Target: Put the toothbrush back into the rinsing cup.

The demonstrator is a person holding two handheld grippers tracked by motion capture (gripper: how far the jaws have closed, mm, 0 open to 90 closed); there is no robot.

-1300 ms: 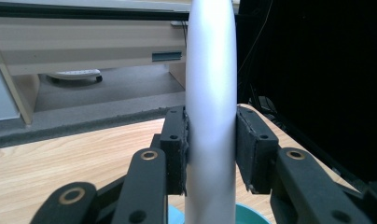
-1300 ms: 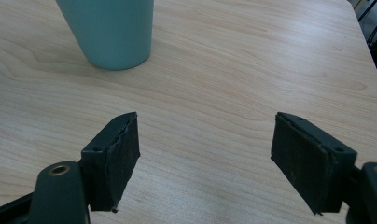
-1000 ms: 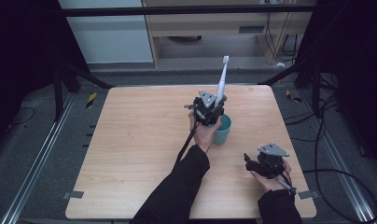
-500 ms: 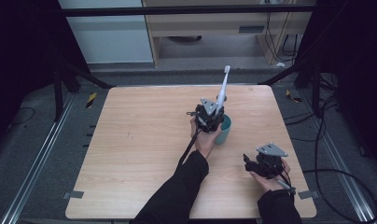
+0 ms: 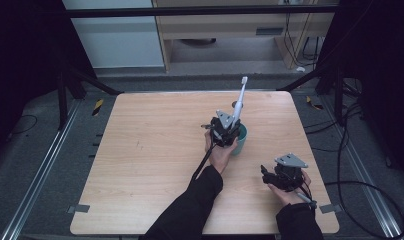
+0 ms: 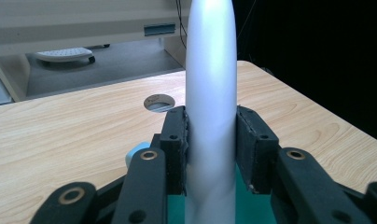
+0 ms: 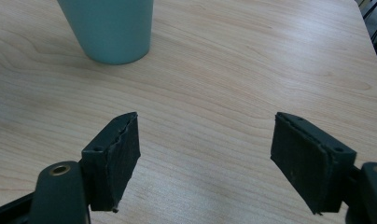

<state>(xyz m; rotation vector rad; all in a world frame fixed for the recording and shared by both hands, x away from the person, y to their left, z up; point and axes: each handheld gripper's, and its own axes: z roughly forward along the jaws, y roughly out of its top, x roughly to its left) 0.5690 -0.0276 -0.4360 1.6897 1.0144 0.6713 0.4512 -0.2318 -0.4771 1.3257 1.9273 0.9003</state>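
With our right gripper (image 7: 205,158) waiting near us, jaws apart over bare table (image 5: 155,150), we are holding the toothbrush (image 5: 238,102) clamped in our left gripper (image 6: 211,149) above the cup (image 5: 240,139), its base seemingly entering, release remaining.

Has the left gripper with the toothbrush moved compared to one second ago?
Yes. In the high view the left gripper, shut on the toothbrush, has come lower toward the teal cup; the brush tip has sunk against the table's far edge.

Toothbrush (image 5: 238,104) above cup (image 5: 240,140)
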